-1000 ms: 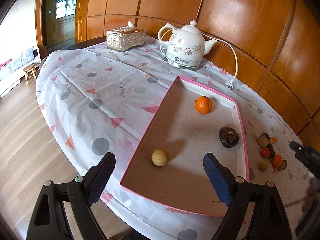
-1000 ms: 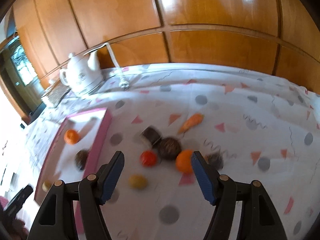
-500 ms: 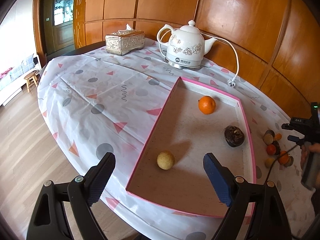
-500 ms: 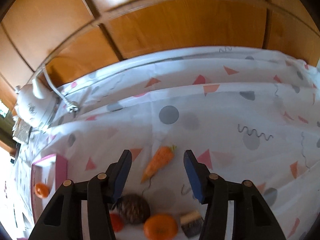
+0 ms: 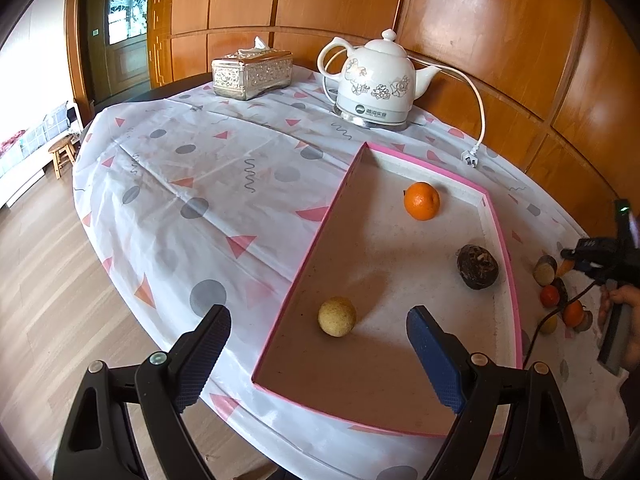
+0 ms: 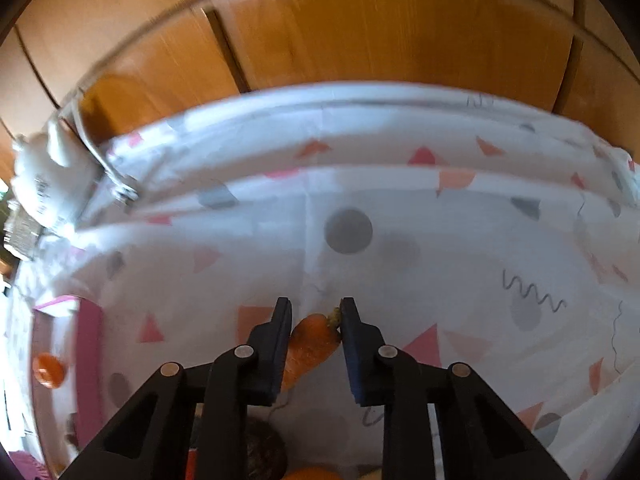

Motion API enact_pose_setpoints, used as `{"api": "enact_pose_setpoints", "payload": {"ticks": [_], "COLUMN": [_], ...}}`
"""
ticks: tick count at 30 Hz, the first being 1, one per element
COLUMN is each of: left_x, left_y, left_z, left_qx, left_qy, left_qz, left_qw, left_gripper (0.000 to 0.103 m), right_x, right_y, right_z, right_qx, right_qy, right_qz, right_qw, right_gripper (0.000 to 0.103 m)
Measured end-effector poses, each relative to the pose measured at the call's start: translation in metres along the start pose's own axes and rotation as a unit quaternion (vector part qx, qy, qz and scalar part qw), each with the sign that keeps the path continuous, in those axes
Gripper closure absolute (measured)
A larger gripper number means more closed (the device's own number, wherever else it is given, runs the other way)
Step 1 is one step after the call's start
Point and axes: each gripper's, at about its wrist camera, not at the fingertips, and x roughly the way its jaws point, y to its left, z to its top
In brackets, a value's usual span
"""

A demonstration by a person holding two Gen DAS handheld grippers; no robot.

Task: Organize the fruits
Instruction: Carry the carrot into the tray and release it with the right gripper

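Wood panelling wraps the room behind a surface (image 5: 224, 184) under a patterned white cloth, and from the left wrist we have the pink-rimmed tray (image 5: 312, 252) lying just ahead, with an orange (image 5: 421, 201), a dark round fruit (image 5: 478, 266) and a pale yellow ball of a fruit (image 5: 337, 316) already inside, all well apart from each other. Left gripper (image 5: 320, 354) hangs above the tray's near end, fingers spread wide, nothing between them. Kettle (image 5: 374, 80) and tissue box (image 5: 252, 73) sit at the far edge, and off to the right, beyond the tray rim, a small heap of loose fruit (image 5: 556, 292) waits on the cloth beside the person's hand (image 5: 624, 300) on the other tool. Over to the right wrist now, blurred picture, but the story is clear: right gripper (image 6: 316, 316) has just been closing and the fingers (image 6: 282, 328) are pinched onto a carrot (image 6: 310, 346) near its leafy top, the body running back under the left finger. Looks light, stiff and tapered, so I'd judge a hold at the thick shoulder is the safe one; further down the taper it could squirt out. Whether it is off the cloth yet, can't tell. Tray corner (image 6: 86, 340) shows far left, a fair carry away.
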Motion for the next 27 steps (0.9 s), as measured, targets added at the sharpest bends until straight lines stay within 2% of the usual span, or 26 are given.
{"api": "enact_pose_setpoints", "payload": {"ticks": [6,11,13,18,22,27], "left_x": [-0.006,-0.014,-0.016,-0.021,-0.022,-0.023], "left_y": [-0.004,0.000,0.002,0.005,0.008,0.010], "left_z": [-0.001,-0.001,-0.002,-0.002,-0.003,-0.003], "left_qx": [0.003,-0.006,-0.009,-0.014,-0.018,-0.020], "left_qy": [-0.005,-0.013,-0.014,-0.019,-0.019,-0.021], "left_qz": [-0.007,-0.010,-0.010,-0.011,-0.011,-0.012], "left_qw": [1.0000,0.9999,0.9998,0.9997,0.9996,0.9995], "left_gripper": [0.013,0.013,0.013,0.013,0.013,0.013], "right_x": [-0.059,-0.088,-0.092,-0.085,-0.077,-0.065], "right_y": [0.021,0.056,0.073,0.125,0.161,0.196], "right_z": [0.001,-0.004,-0.011,-0.037,-0.061,-0.088], "right_qx": [-0.027,-0.058,-0.074,-0.126,-0.154,-0.186], "right_qy": [-0.078,-0.107,-0.094,-0.048,-0.014,0.018], "right_qz": [0.042,0.094,0.130,0.187,0.210,0.212], "right_qw": [0.996,0.988,0.984,0.973,0.965,0.959], "right_gripper": [0.079,0.079,0.079,0.079,0.079,0.079]}}
